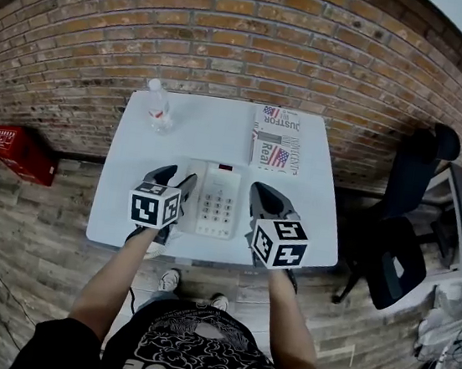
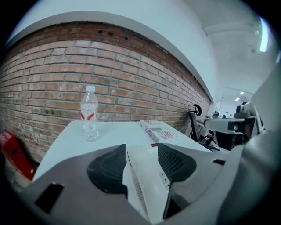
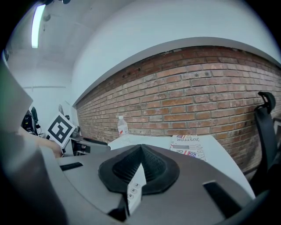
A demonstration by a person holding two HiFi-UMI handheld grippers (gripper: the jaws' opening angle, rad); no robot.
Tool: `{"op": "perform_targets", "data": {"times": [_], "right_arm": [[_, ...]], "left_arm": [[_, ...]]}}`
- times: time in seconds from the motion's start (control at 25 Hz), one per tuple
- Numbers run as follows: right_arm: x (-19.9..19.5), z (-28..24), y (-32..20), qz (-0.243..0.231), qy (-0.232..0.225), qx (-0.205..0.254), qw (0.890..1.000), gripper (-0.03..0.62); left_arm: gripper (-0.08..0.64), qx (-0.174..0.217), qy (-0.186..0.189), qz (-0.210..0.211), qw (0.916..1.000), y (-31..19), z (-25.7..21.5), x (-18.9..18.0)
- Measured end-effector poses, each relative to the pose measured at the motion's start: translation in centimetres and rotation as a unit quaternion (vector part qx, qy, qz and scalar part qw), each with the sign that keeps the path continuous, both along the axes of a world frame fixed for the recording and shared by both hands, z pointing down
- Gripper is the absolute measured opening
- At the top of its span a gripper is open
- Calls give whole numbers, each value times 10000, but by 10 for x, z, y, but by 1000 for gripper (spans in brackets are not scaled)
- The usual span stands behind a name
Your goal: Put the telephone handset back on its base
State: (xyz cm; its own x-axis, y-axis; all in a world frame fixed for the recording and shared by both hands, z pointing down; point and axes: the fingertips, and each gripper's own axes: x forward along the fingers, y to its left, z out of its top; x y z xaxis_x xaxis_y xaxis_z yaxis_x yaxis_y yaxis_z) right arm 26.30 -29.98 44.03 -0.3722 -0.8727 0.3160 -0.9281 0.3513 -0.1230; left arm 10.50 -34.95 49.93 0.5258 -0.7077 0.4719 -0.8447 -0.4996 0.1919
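**Forearms over the desk's front edge, handset between the left jaws**

Forearms (image 1: pixel 113 278) come out from under the head camera to the front edge of the desk (image 1: pixel 212 135). The telephone base (image 1: pixel 218 203) sits there, a gripper on either side.

The left gripper (image 1: pixel 179 178) has its jaws wide apart and astride the white handset (image 2: pixel 140 180), which lies along the base's left side. I judge the pads are not pressing it, and that it is in its cradle or very nearly so.

The right gripper (image 1: pixel 263 194) is at the base's right side, jaws closed tip to tip on nothing. The keys (image 3: pixel 131 190) show in the gap beneath them.

I'd expect the handset to be light, stiff, smooth plastic that could slip. The place to grip it is across the narrow middle.

The front edge is close, so I'd work away from it. The water bottle (image 1: pixel 158 109) at the far left corner and the newspaper (image 1: pixel 277 139) toward the far right are well apart from the telephone, with bare desk between.
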Motion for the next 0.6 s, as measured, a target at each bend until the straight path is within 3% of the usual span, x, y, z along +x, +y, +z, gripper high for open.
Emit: {"op": "perform_targets", "data": {"times": [0.24,0.44,0.6], "right_arm": [[2,-15,1,122,10,137,9998,0],[2,-26,1,180,67,276,9994,0],[-1,-35,2,134,97,372,9992,0]], "left_arm": [[203,706,481,499,9951,0,-58,-4],[152,1070,775,794,9881,5,-96,-11],[118,1446,750,934,9822,10,-123,-17]]}}
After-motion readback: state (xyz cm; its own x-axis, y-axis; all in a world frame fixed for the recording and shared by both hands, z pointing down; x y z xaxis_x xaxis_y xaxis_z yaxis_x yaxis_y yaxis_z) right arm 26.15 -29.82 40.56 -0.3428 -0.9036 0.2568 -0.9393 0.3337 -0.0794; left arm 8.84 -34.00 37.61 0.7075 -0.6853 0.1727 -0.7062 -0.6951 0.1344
